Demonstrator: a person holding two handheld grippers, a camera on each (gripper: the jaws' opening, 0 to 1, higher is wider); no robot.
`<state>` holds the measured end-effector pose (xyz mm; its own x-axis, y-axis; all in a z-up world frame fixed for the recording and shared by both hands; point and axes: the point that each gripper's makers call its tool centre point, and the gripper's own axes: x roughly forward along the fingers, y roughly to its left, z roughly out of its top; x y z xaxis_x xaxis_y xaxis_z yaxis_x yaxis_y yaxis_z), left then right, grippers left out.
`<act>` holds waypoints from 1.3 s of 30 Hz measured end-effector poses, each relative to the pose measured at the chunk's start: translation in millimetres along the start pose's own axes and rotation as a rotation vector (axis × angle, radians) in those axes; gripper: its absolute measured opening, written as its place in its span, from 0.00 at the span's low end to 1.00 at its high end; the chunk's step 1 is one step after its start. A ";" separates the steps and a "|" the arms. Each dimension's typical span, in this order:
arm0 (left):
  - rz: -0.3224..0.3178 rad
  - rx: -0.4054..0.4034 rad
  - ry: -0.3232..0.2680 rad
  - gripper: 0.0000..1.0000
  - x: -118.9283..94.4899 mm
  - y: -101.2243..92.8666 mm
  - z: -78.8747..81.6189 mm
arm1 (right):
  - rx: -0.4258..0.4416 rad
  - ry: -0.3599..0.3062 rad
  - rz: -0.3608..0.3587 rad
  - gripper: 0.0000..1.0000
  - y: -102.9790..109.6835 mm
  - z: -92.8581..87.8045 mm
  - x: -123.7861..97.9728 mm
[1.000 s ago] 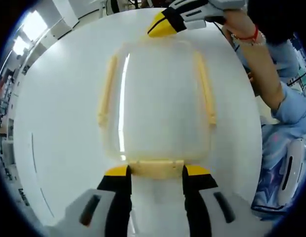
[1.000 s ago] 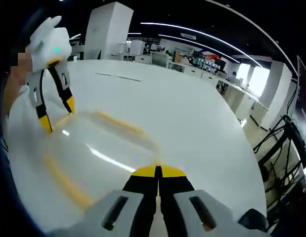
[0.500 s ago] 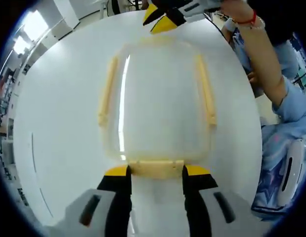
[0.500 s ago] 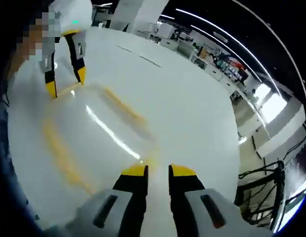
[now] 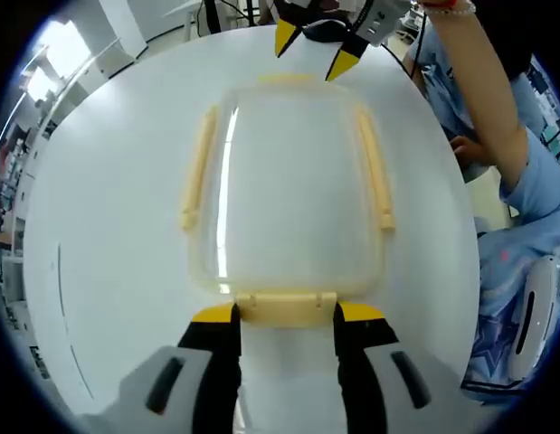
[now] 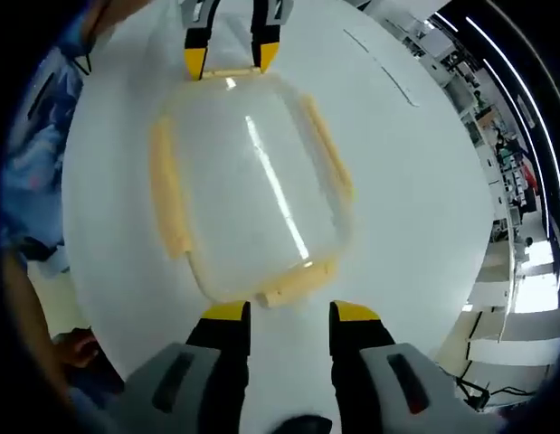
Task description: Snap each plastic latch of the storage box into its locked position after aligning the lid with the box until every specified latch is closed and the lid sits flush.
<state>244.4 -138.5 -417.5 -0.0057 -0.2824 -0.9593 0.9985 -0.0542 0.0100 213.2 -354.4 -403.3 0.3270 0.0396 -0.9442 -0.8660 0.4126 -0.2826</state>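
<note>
Since a second ago the right gripper [image 6: 289,312] has gone from jaws pressed together to jaws spread, and it has swung from a low slanted angle over the box corner to looking down square at the box's short end. In the left gripper view it showed as one closed yellow tip at the far end; now it [image 5: 317,51] shows two parted tips there. The left gripper [image 5: 288,314] has not moved.

Left gripper: jaws spread, yellow tips sitting at either end of the near short-end latch [image 5: 286,307], gripping nothing. Right gripper: jaws spread, tips just short of the opposite short-end latch [image 6: 296,282], not touching it as far as I can tell.

The storage box [image 5: 288,190] is clear plastic with a clear lid, lying flat on the white table [image 5: 108,217], between the two grippers. Lid looks aligned with the box. Pale yellow latches run along both long sides: left one [image 5: 198,168], right one [image 5: 374,168], both lying against the box. Whether any latch is fully snapped, cannot tell.

In the right gripper view the box [image 6: 252,172] has the left gripper [image 6: 232,59] at its far end, tips straddling the far latch.

A person's forearm [image 5: 483,108] and blue sleeve [image 5: 537,190] sit at the table's right edge in the left gripper view.
</note>
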 end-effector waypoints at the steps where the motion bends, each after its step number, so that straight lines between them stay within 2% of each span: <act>1: 0.000 0.001 -0.004 0.40 0.0 0.0 0.2 | -0.006 -0.008 0.006 0.37 -2.3 -0.6 1.7; 5: -0.001 0.002 -0.019 0.40 -0.1 0.4 0.6 | -0.048 -0.055 0.011 0.40 -12.9 3.5 6.5; 8: -0.002 0.005 -0.027 0.40 -0.2 0.6 0.8 | -0.088 -0.057 0.058 0.41 -11.0 5.5 8.5; 11: -0.004 0.008 -0.029 0.40 -0.4 0.9 1.1 | -0.127 -0.041 0.097 0.44 -13.8 8.4 10.4; 15: -0.006 0.013 -0.036 0.40 -0.9 1.3 1.3 | -0.193 -0.003 0.181 0.44 -10.8 11.3 13.0; 20: -0.009 0.022 -0.055 0.40 -1.4 0.9 1.1 | -0.259 0.032 0.236 0.47 -11.8 15.6 15.6; 22: -0.012 0.027 -0.066 0.40 -1.6 0.8 1.4 | -0.283 0.042 0.266 0.46 -9.8 16.6 16.1; 24: -0.015 0.034 -0.076 0.40 -1.7 0.9 2.0 | -0.289 0.055 0.330 0.41 -3.3 15.2 15.8; 29: -0.017 0.042 -0.095 0.41 -1.3 1.1 3.5 | -0.297 0.059 0.346 0.41 -1.5 16.5 16.3; 33: -0.009 0.024 -0.111 0.41 -0.9 1.4 5.0 | -0.291 0.023 0.350 0.41 0.9 16.4 16.0; 39: -0.006 0.008 -0.131 0.41 0.1 1.2 4.6 | -0.294 0.010 0.352 0.40 3.5 17.1 17.4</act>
<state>245.4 -143.1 -416.2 -0.0197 -0.4048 -0.9142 0.9979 -0.0644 0.0069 222.4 -336.6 -417.8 -0.0089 0.1216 -0.9925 -0.9948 0.0994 0.0211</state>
